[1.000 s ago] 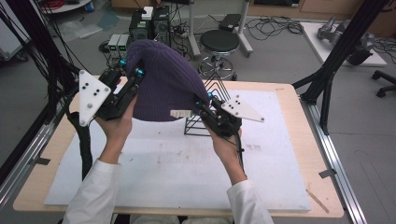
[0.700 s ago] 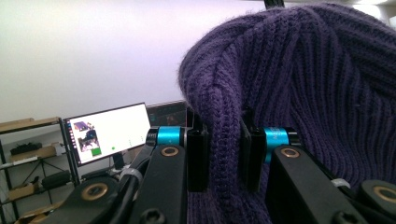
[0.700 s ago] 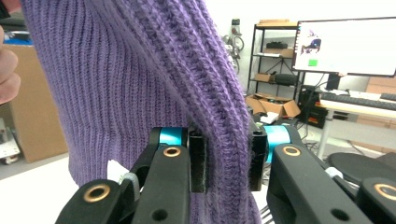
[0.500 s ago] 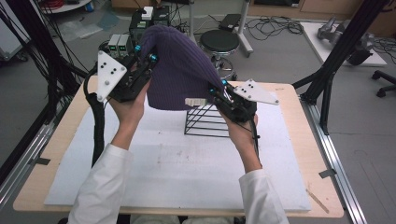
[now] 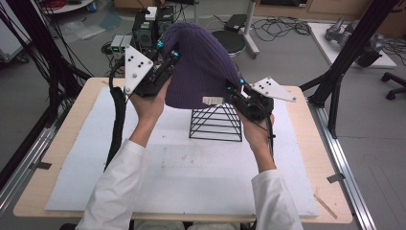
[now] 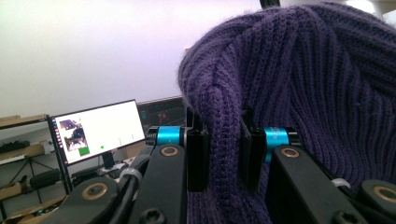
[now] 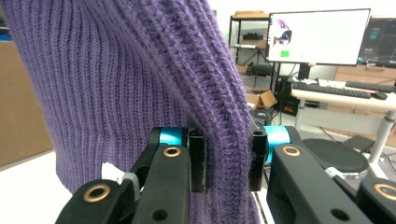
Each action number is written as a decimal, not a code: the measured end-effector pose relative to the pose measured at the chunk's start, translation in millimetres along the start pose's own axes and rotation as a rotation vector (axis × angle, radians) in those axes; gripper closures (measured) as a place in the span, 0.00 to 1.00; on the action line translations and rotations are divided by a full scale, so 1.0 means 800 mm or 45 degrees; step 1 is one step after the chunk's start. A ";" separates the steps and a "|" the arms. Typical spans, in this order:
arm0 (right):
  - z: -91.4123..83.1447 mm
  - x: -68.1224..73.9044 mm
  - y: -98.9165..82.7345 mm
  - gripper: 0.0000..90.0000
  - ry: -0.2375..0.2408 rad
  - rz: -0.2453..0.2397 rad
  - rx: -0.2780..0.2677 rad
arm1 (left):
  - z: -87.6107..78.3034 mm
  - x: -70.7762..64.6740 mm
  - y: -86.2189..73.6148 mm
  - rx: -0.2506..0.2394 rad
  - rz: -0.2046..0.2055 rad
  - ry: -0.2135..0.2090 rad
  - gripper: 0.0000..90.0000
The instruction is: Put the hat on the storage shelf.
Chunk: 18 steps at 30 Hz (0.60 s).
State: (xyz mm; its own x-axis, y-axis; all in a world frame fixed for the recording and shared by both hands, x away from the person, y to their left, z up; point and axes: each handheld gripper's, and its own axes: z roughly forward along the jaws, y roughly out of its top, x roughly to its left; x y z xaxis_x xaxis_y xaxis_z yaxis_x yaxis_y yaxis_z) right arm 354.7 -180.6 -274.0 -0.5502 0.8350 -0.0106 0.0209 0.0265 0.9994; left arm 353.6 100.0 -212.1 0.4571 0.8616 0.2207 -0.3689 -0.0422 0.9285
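Observation:
A purple knitted beanie [image 5: 198, 67] hangs stretched in the air between both grippers, above a black wire pyramid stand [image 5: 215, 123] on the table. My left gripper [image 5: 165, 52] is shut on the beanie's left rim; the knit fold [image 6: 224, 154] sits pinched between its jaws. On the beanie's right rim my right gripper [image 5: 234, 87] is shut, with the ribbed edge [image 7: 229, 149] clamped between its pads. A white label [image 5: 213, 100] shows at the beanie's lower hem, just over the stand's top.
A white mat [image 5: 191, 167] covers the wooden table [image 5: 72, 120]. Black frame posts [image 5: 349, 52] rise at both sides. A round stool [image 5: 232, 40] and electronics boxes [image 5: 143, 26] stand on the floor behind. Monitors [image 7: 317, 37] show in the gripper views.
Both grippers have lifted the beanie higher and carried it rightward, spreading it wider, so it now hangs over the wire stand's apex.

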 end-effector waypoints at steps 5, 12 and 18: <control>0.009 -0.002 -0.005 0.86 -0.010 0.011 0.028 | 0.008 -0.001 -0.009 0.030 0.014 0.017 0.85; 0.018 -0.004 -0.021 0.86 -0.092 0.002 0.112 | 0.012 -0.012 -0.027 0.078 0.053 0.008 0.86; 0.017 -0.005 -0.042 0.86 -0.118 0.038 0.177 | 0.012 -0.019 -0.047 0.118 0.051 -0.010 0.85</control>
State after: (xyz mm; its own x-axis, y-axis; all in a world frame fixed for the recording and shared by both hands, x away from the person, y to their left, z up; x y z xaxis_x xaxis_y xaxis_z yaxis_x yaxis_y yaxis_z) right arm 367.5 -176.9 -307.8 -0.4687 0.8833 0.0095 0.1549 0.0716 0.9853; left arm 368.5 83.9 -247.5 0.4503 0.8542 0.2600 -0.3103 -0.1233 0.9426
